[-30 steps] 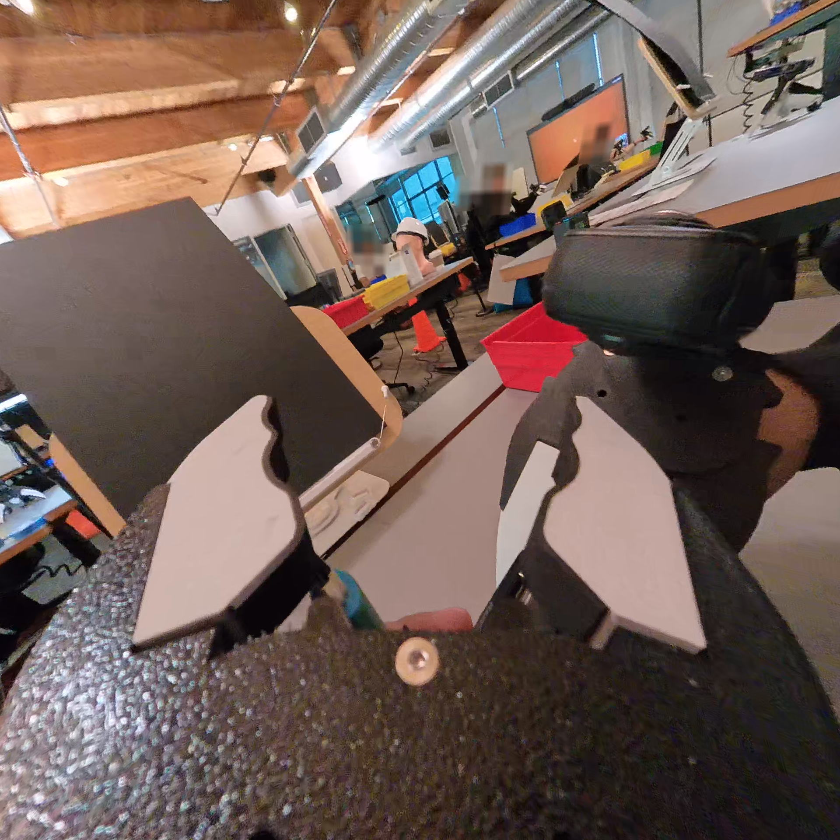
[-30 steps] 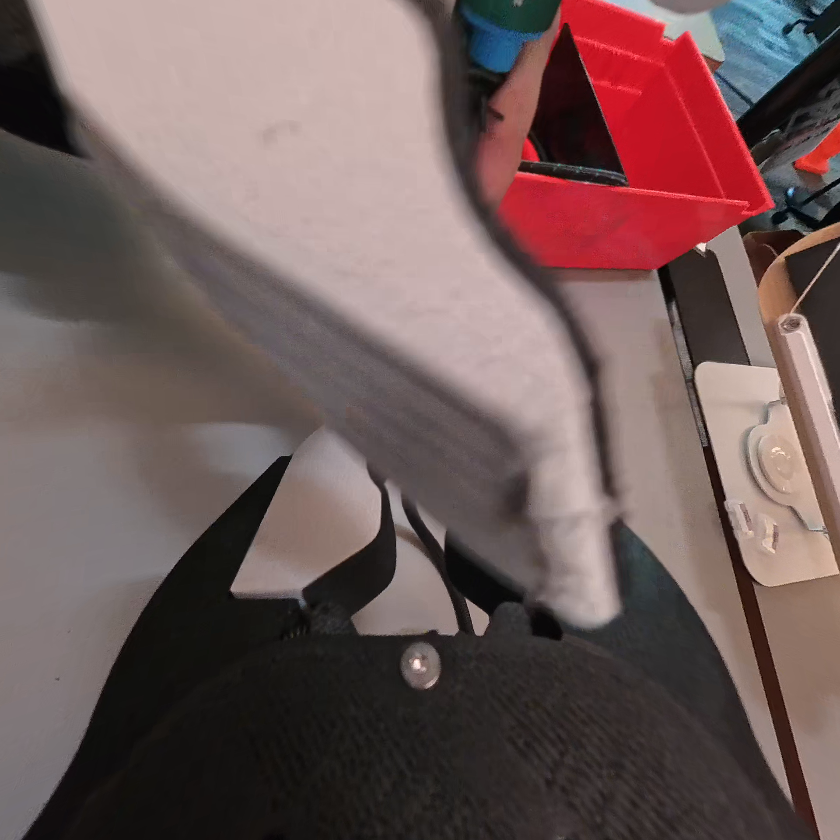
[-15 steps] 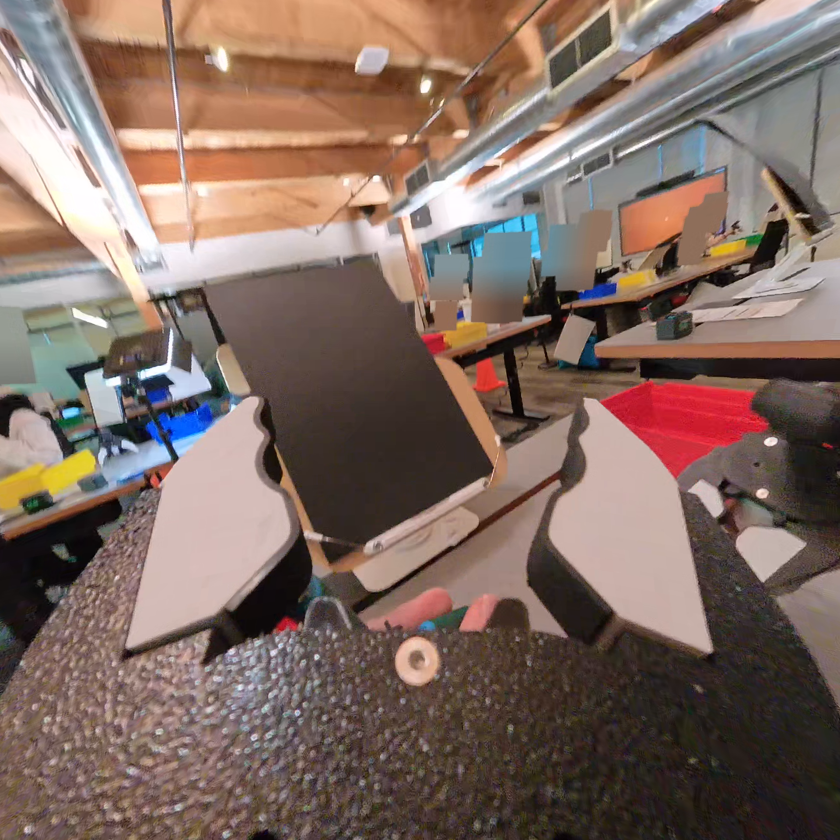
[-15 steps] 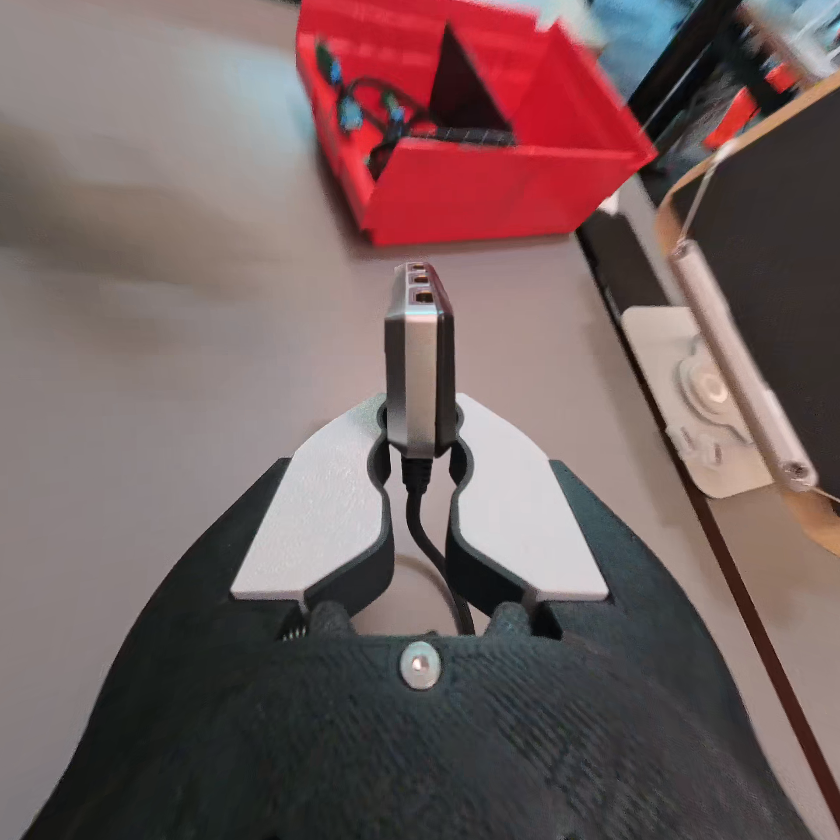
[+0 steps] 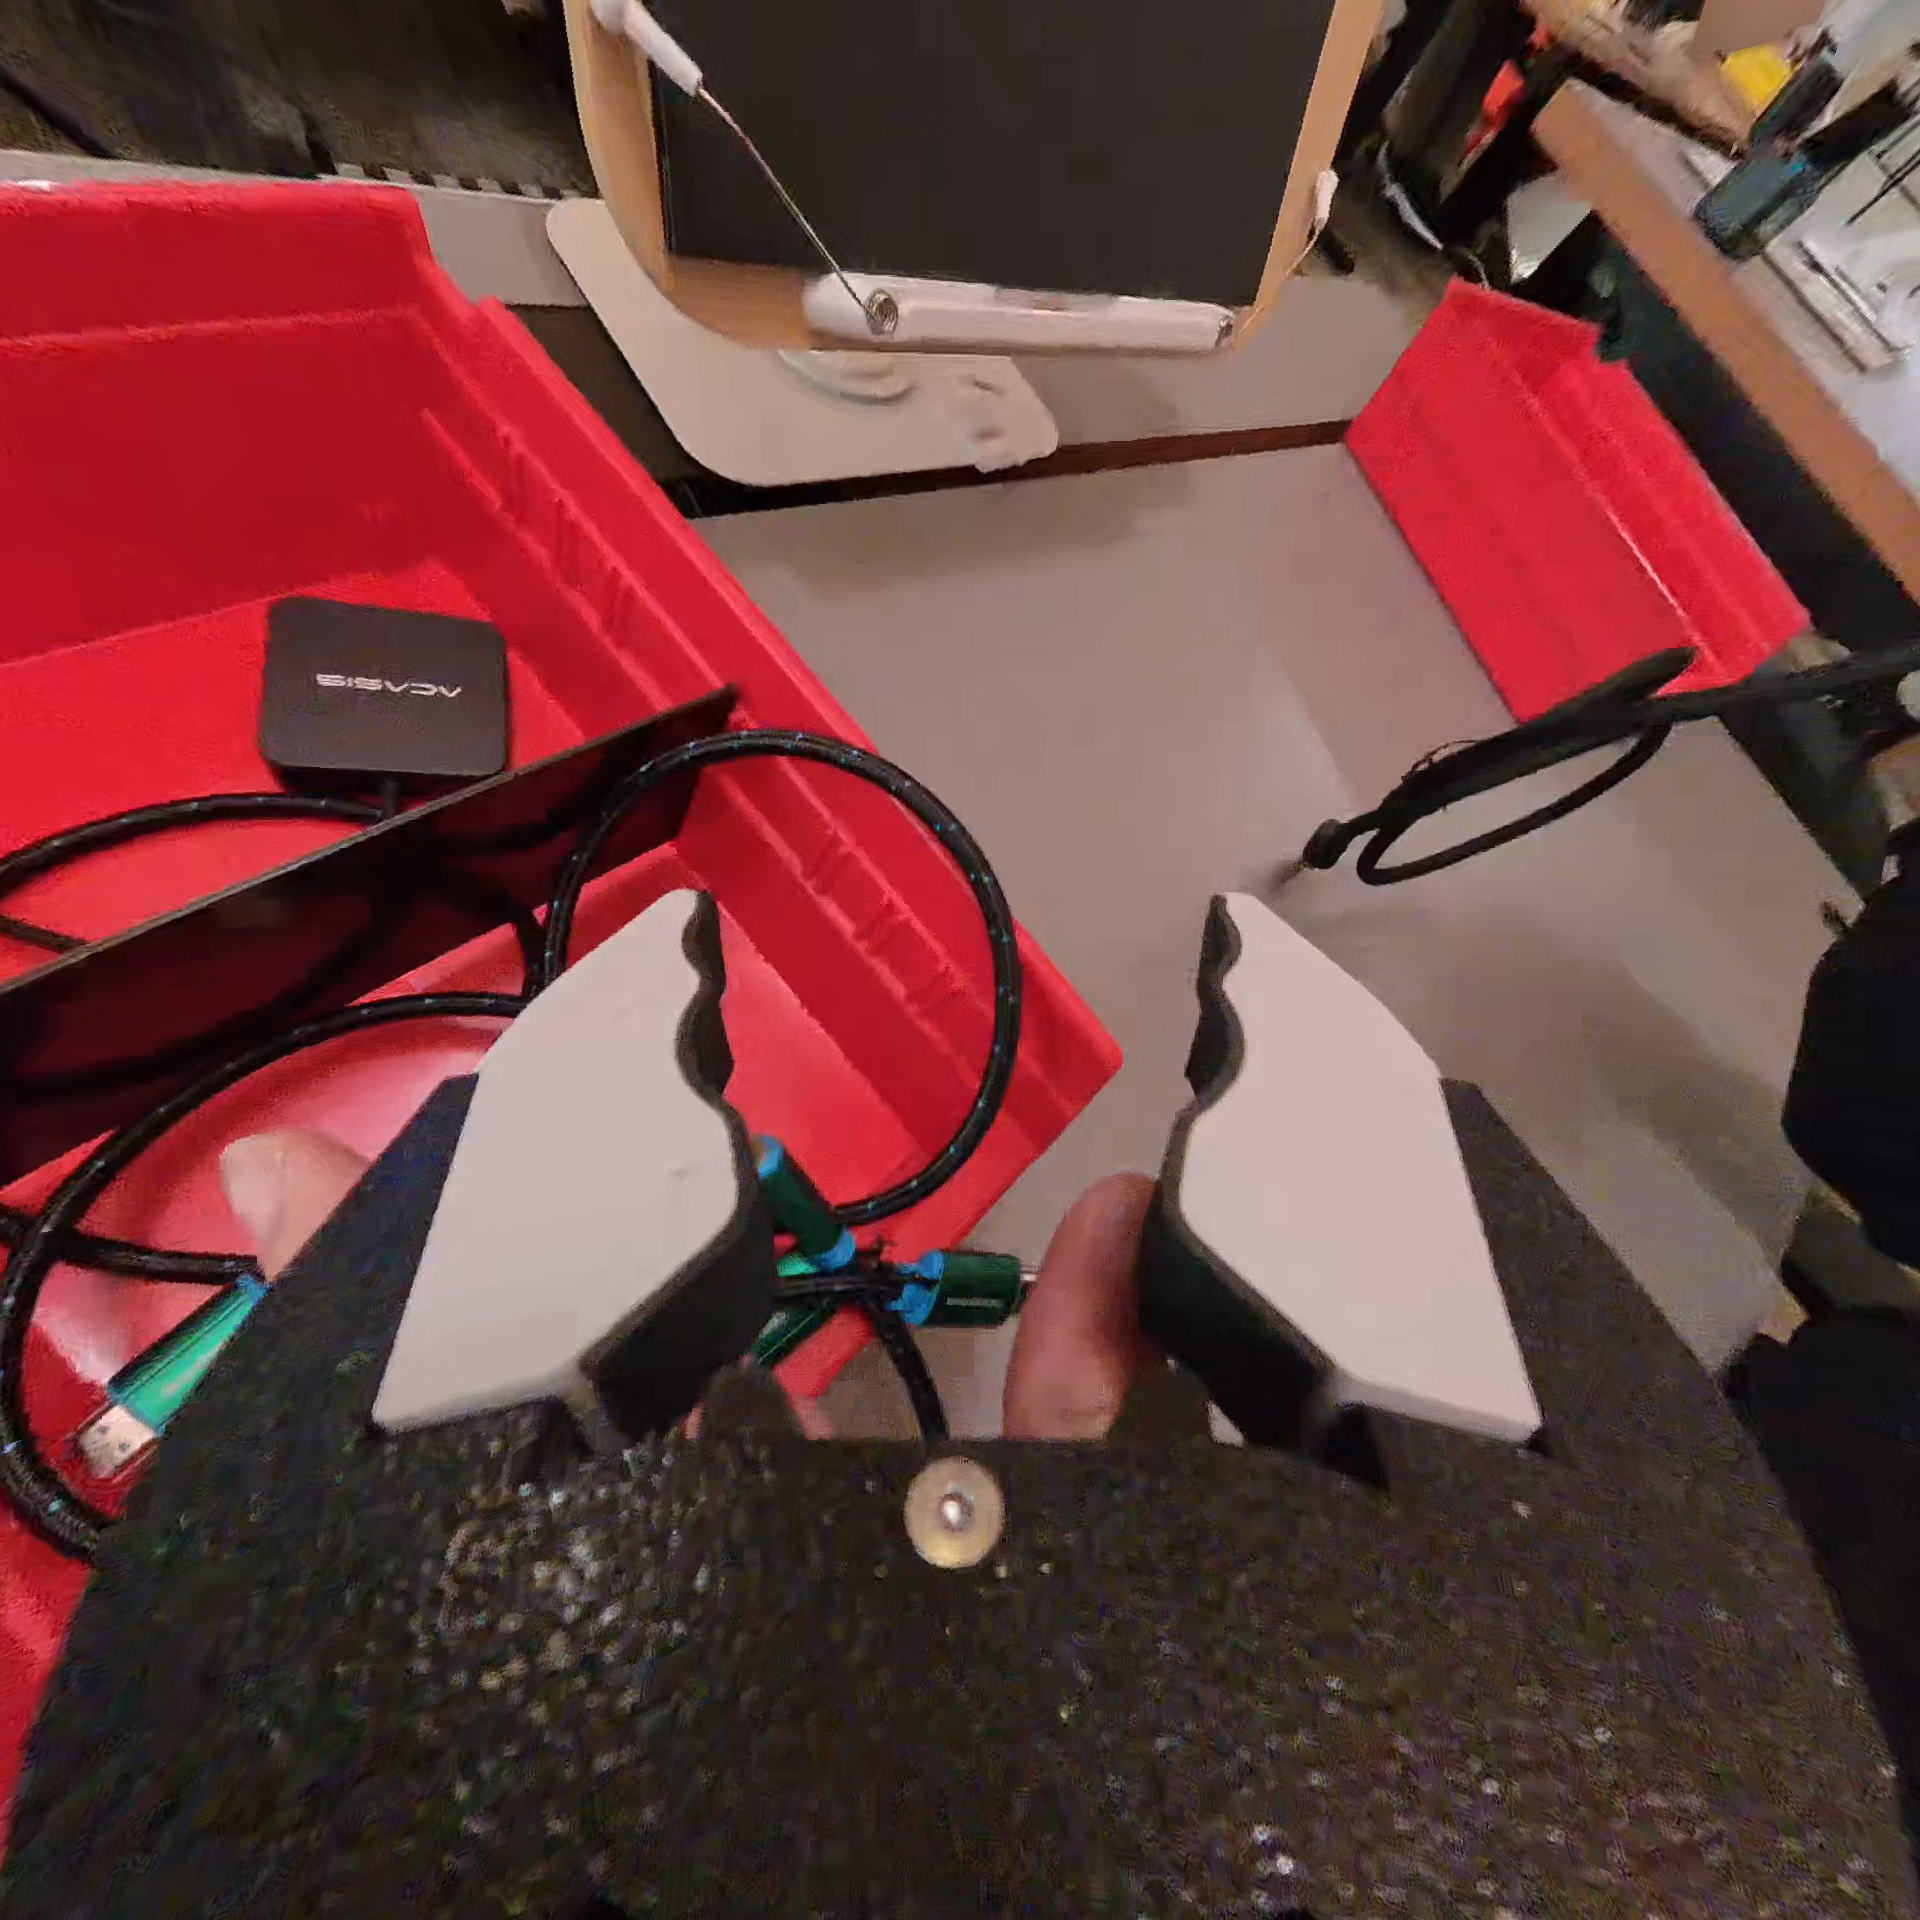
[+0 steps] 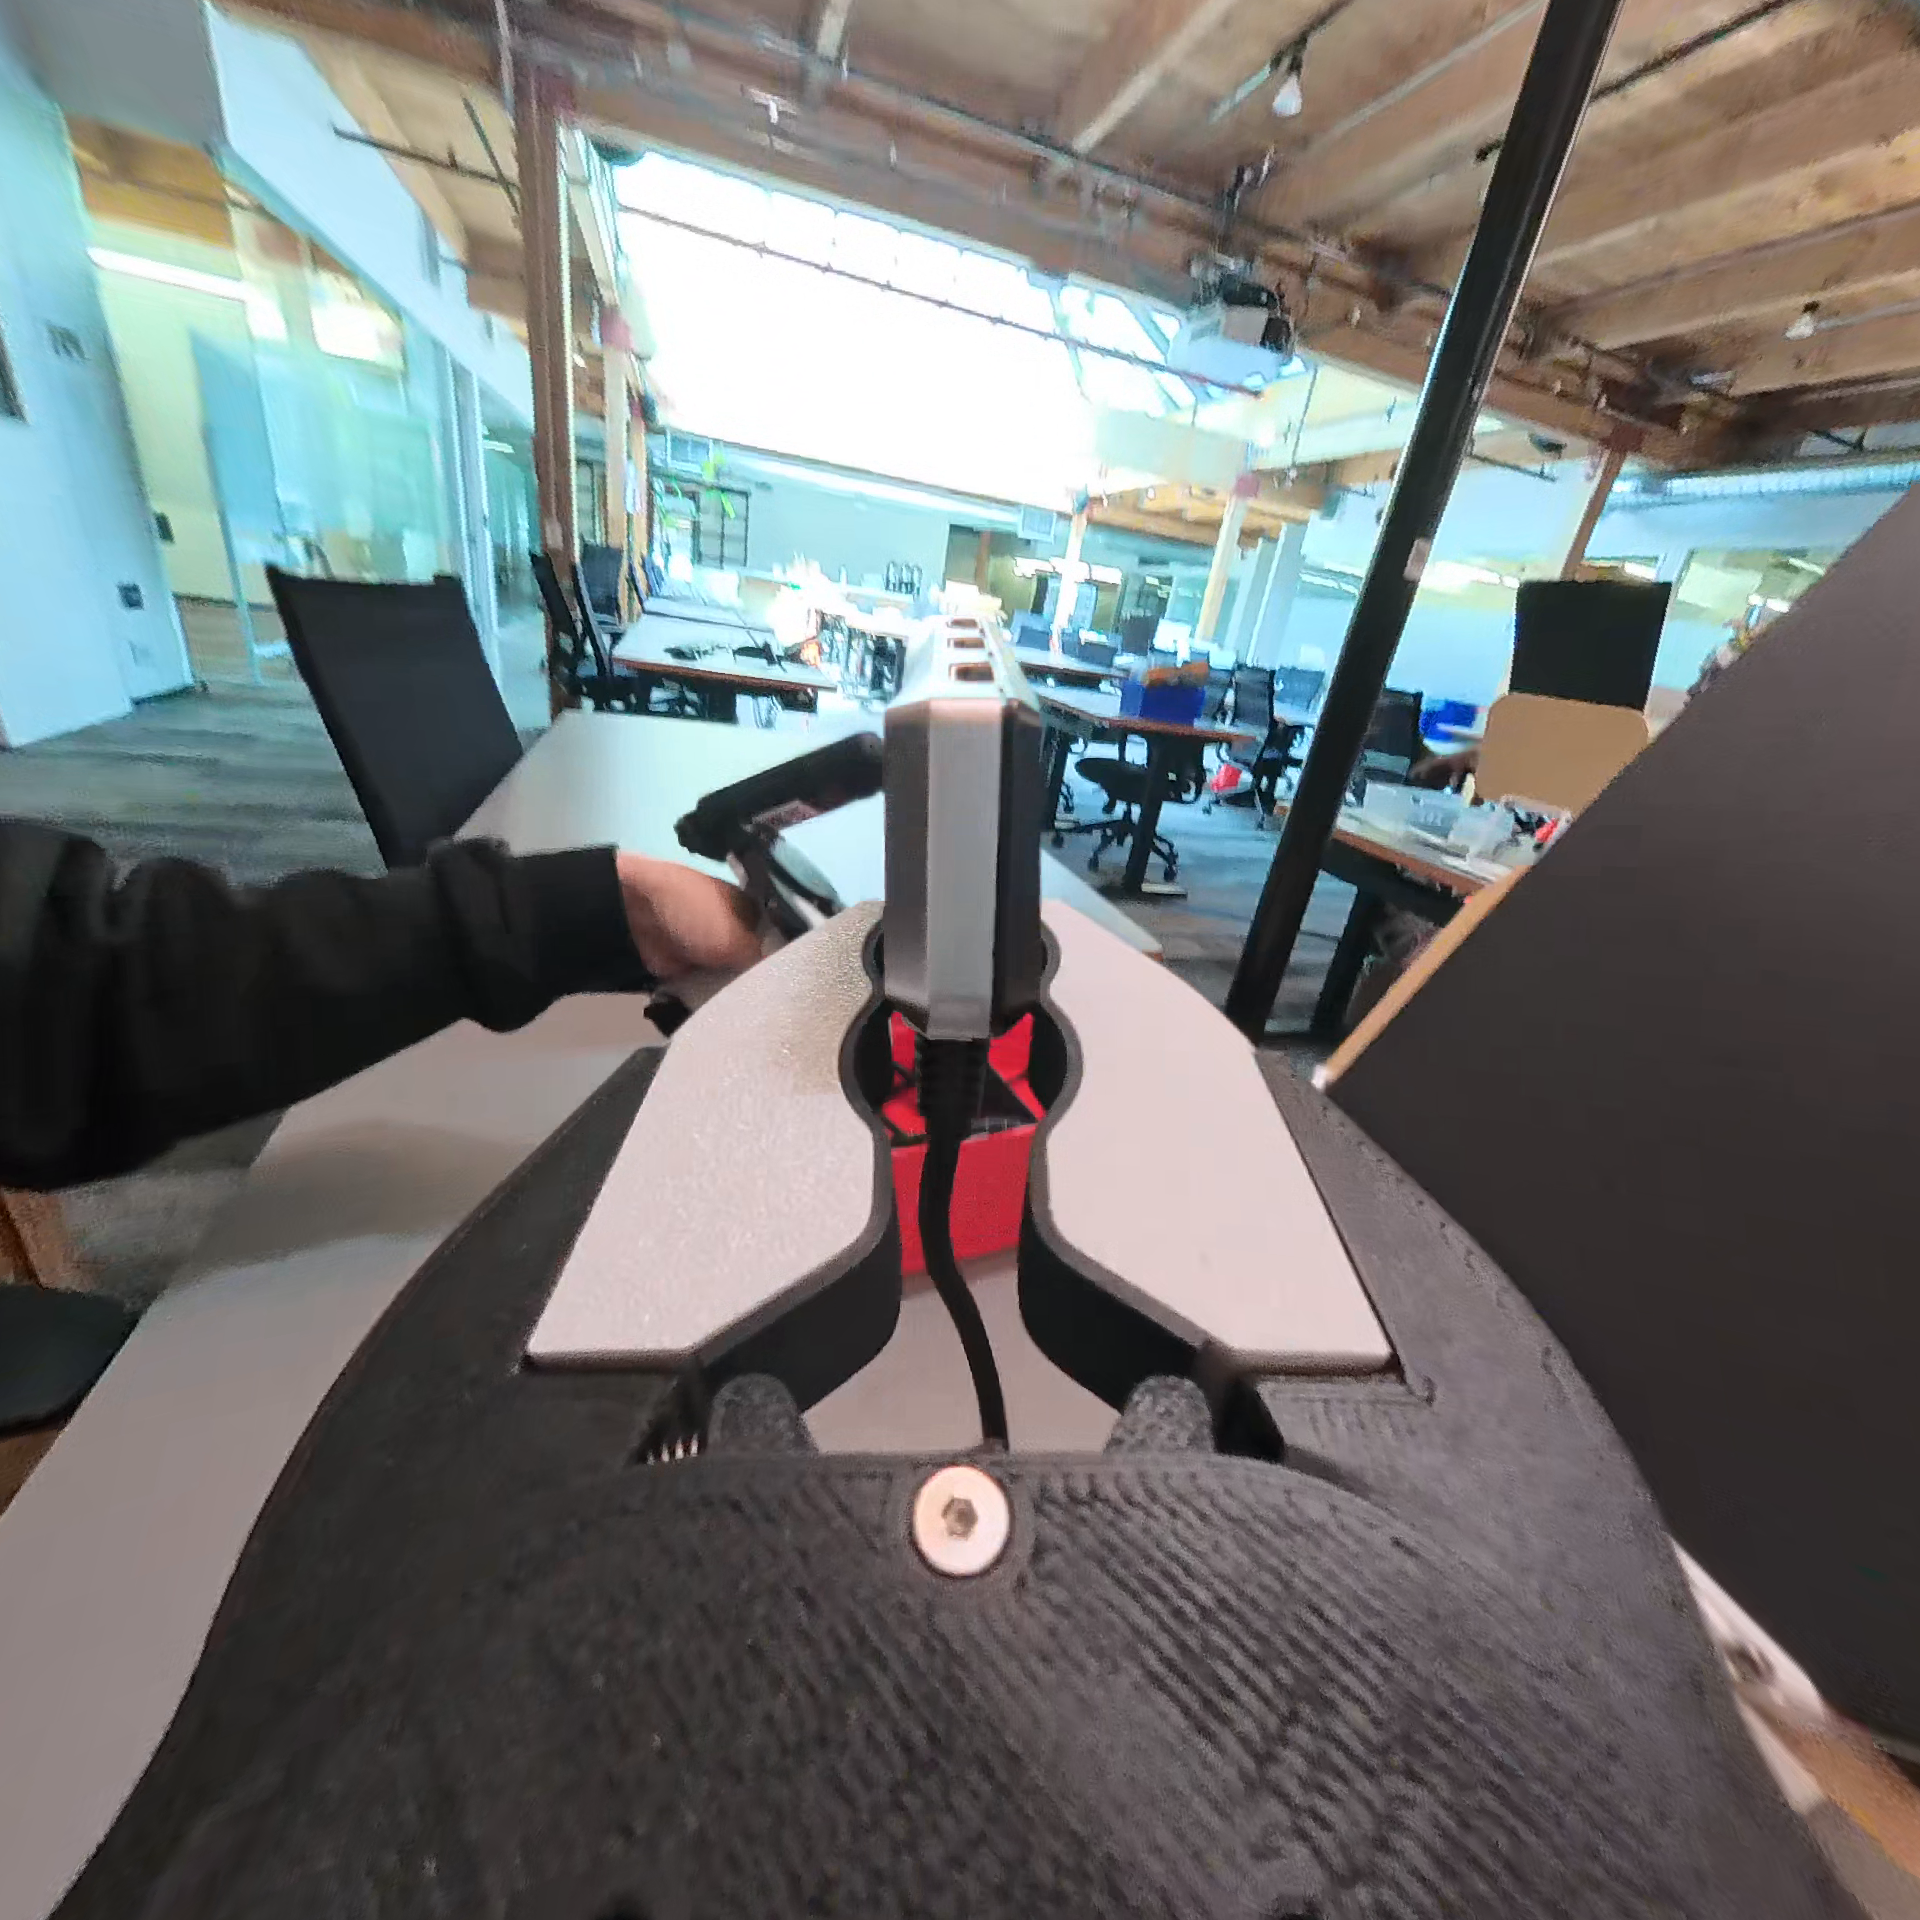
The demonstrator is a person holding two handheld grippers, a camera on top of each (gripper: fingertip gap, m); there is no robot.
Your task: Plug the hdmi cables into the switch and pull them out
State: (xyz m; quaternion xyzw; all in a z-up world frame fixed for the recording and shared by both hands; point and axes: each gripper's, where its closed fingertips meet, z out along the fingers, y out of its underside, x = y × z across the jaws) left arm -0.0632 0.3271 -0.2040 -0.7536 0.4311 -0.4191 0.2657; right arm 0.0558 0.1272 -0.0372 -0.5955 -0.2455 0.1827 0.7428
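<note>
My left gripper (image 5: 956, 925) is open and empty, hovering over the near corner of a red bin (image 5: 260, 416). Black braided HDMI cables (image 5: 987, 935) with green and blue plugs (image 5: 966, 1288) lie coiled in the bin, just under my left fingers (image 5: 592, 1143). A black square box (image 5: 384, 686) with its own lead lies deeper in the bin behind a black divider (image 5: 312, 914). My right gripper (image 6: 961, 935) is shut on a grey switch (image 6: 956, 831), held upright with its ports facing up. Its black lead (image 6: 961, 1247) hangs down between the fingers.
A second red bin (image 5: 1538, 520) stands at the far right of the grey table (image 5: 1143, 675). A black cable loop (image 5: 1507, 790) lies near it. A black board on a white stand (image 5: 810, 416) is at the back edge. A person's sleeve (image 6: 260, 987) reaches in from the left.
The left view has swung down from the room onto the red bin and cables. The right view has tilted up from the table; the switch stays clamped.
</note>
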